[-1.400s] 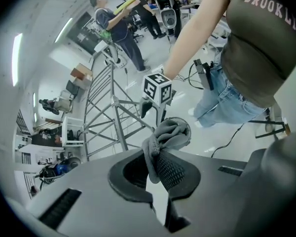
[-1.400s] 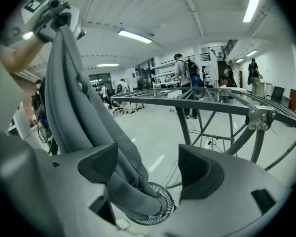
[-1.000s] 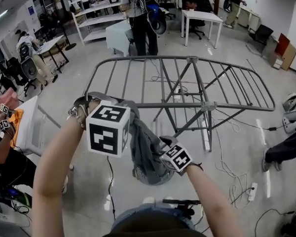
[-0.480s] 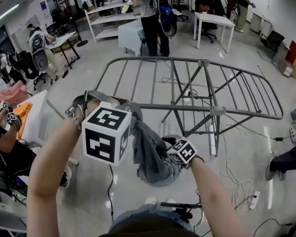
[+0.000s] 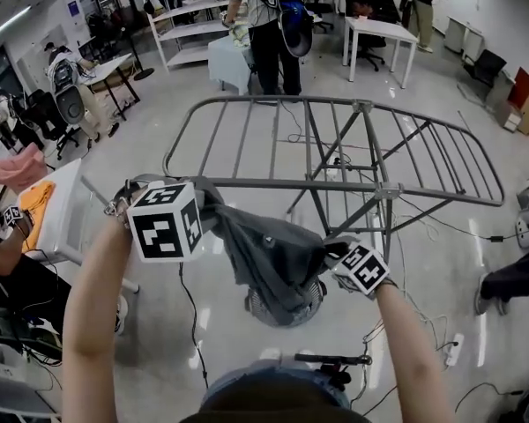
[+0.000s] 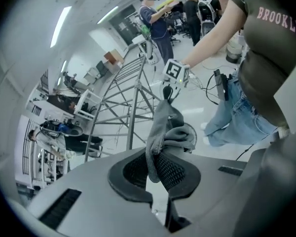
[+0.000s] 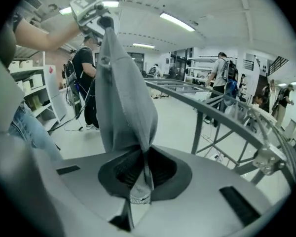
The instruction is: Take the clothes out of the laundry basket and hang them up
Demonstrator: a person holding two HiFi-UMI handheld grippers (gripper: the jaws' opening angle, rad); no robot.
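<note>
Two grippers, both clamped on one item. Left gripper (image 6: pixel 155 168): jaws closed on a bunched fold of the grey garment (image 5: pixel 269 254), with a thick wad of cloth between the pads. Right gripper (image 7: pixel 142 174): jaws have just been closing and now pinch a thin strip at the garment's edge, a stitched hem showing just below the pads. Garment: held in the air between the two grippers, sagging in a crumpled swag at its middle. It is on the person's side of the drying rack (image 5: pixel 335 104), close to the front rail (image 5: pixel 282 183) and not yet laid over any bar. Hazards, as judged:

1. The right hold looks slight, so pulling the grippers apart to spread the cloth could draw the hem out of the pads, leaving the piece dangling from the left gripper alone.
2. The left hold takes several layers, which may keep the cloth from opening flat, so it could go over the rail wadded.
3. The low-hanging middle may catch the front rail on the way across and drag on the light frame.
4. Either grip failing would put the garment on the floor (image 5: pixel 159 342).
</note>
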